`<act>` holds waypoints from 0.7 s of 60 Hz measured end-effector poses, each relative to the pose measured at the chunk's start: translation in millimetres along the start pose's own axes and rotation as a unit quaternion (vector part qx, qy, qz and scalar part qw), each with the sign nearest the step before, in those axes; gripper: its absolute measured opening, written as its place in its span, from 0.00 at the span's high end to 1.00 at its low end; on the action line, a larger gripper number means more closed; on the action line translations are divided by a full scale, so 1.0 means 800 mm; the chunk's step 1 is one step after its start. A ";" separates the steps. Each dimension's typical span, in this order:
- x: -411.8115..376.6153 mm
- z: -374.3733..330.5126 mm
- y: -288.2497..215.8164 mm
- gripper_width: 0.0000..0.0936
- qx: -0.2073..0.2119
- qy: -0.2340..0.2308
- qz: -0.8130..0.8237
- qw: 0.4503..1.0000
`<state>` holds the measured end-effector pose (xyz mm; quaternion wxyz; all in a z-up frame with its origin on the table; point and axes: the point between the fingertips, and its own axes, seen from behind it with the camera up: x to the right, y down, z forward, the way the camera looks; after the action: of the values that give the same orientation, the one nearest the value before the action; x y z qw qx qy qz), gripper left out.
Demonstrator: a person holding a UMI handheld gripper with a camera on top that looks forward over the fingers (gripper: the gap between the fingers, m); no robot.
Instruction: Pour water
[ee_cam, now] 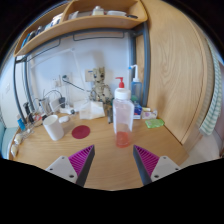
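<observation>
A clear plastic bottle [123, 117] with a white cap and reddish base stands upright on the wooden desk [105, 160], just ahead of my fingers and slightly right of centre. A white cup [53, 128] stands on the desk to the left, beyond the left finger. A small red round coaster or lid [81, 131] lies flat between cup and bottle. My gripper [113, 160] is open and empty, its two magenta pads [82, 158] wide apart, short of the bottle.
A pump dispenser bottle [120, 87] and a small wooden figure [97, 85] stand at the back wall. A green item [154, 123] lies right of the bottle. A shelf [85, 22] hangs overhead. Clutter sits at the desk's left end [25, 125].
</observation>
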<state>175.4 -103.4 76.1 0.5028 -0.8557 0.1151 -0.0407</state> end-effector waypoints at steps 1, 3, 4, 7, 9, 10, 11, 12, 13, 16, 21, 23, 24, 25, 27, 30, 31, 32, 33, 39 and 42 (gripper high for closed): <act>0.007 0.007 0.001 0.15 0.001 0.001 0.000 1.000; 0.020 0.022 0.001 0.15 0.004 0.002 -0.001 1.000; 0.023 0.028 -0.001 0.15 0.007 0.001 -0.002 1.000; 0.027 0.042 -0.013 0.15 0.024 -0.003 -0.010 1.000; 0.031 0.054 -0.022 0.15 0.035 -0.006 -0.020 0.999; 0.032 0.060 -0.026 0.15 0.039 -0.007 -0.026 0.999; 0.034 0.066 -0.030 0.15 0.043 -0.007 -0.032 0.999; 0.035 0.070 -0.035 0.15 0.047 -0.007 -0.036 0.998; 0.036 0.075 -0.040 0.15 0.052 -0.007 -0.039 0.998; 0.034 0.089 -0.054 0.15 0.067 -0.014 -0.045 0.997; 0.032 0.114 -0.072 0.16 0.089 -0.020 -0.051 0.995; 0.030 0.123 -0.075 0.18 0.094 -0.025 -0.058 0.994; 0.028 0.127 -0.076 0.20 0.095 -0.027 -0.062 0.993; 0.028 0.130 -0.077 0.24 0.096 -0.028 -0.065 0.993; 0.030 0.136 -0.084 0.31 0.108 -0.025 -0.071 0.991; 0.031 0.141 -0.096 0.48 0.131 -0.022 -0.076 0.988; 0.031 0.143 -0.098 0.49 0.135 -0.021 -0.076 0.988; 0.032 0.145 -0.100 0.51 0.140 -0.020 -0.075 0.987; 0.032 0.146 -0.102 0.52 0.142 -0.020 -0.074 0.987; 0.031 0.150 -0.107 0.60 0.151 -0.015 -0.087 0.985; 0.030 0.154 -0.111 0.63 0.154 -0.006 -0.110 0.982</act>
<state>235.6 37.1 91.7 0.6217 -0.7757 0.0095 -0.1084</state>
